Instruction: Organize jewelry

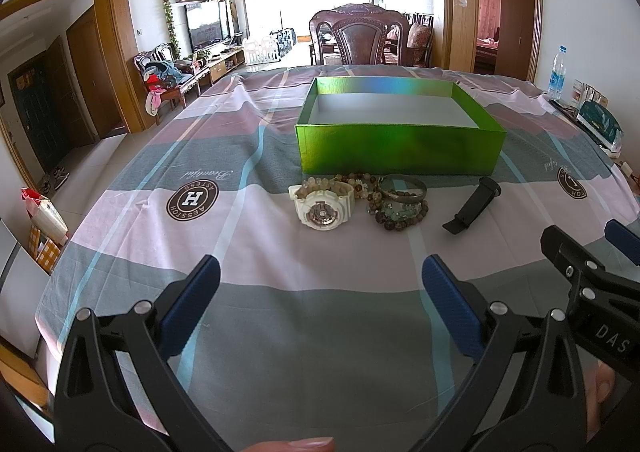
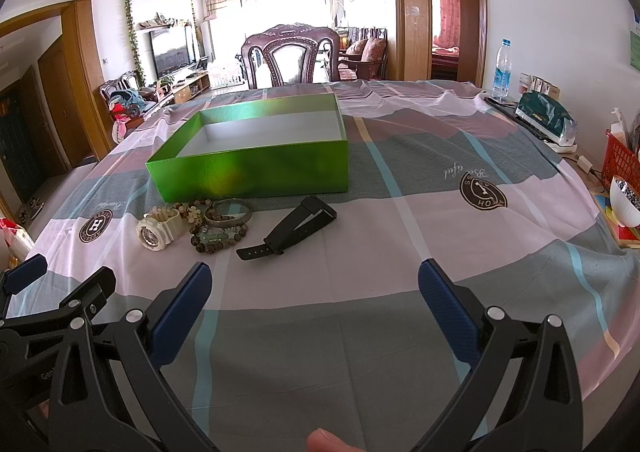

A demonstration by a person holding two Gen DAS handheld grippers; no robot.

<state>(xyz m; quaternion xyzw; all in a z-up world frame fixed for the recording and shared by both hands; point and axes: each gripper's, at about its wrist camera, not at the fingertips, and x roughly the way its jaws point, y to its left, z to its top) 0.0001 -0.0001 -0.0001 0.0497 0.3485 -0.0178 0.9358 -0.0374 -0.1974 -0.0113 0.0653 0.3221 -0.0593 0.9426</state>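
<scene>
An open green box (image 1: 400, 144) with a white inside stands on the table; it also shows in the right wrist view (image 2: 256, 168). In front of it lie a white watch (image 1: 322, 206) (image 2: 158, 230), beaded bracelets (image 1: 400, 212) (image 2: 218, 236), a metal bangle (image 1: 402, 186) (image 2: 228, 212) and a black watch (image 1: 476, 204) (image 2: 292, 228). My left gripper (image 1: 320, 306) is open and empty, short of the jewelry. My right gripper (image 2: 316, 310) is open and empty, short of the black watch. Each gripper shows at the other view's edge.
A striped cloth (image 1: 280, 312) covers the table. A carved chair (image 1: 358, 34) stands behind it. At the right edge are a water bottle (image 2: 502, 68), a green packet (image 2: 546, 118), a red basket (image 2: 620, 160) and a white bowl (image 2: 624, 202).
</scene>
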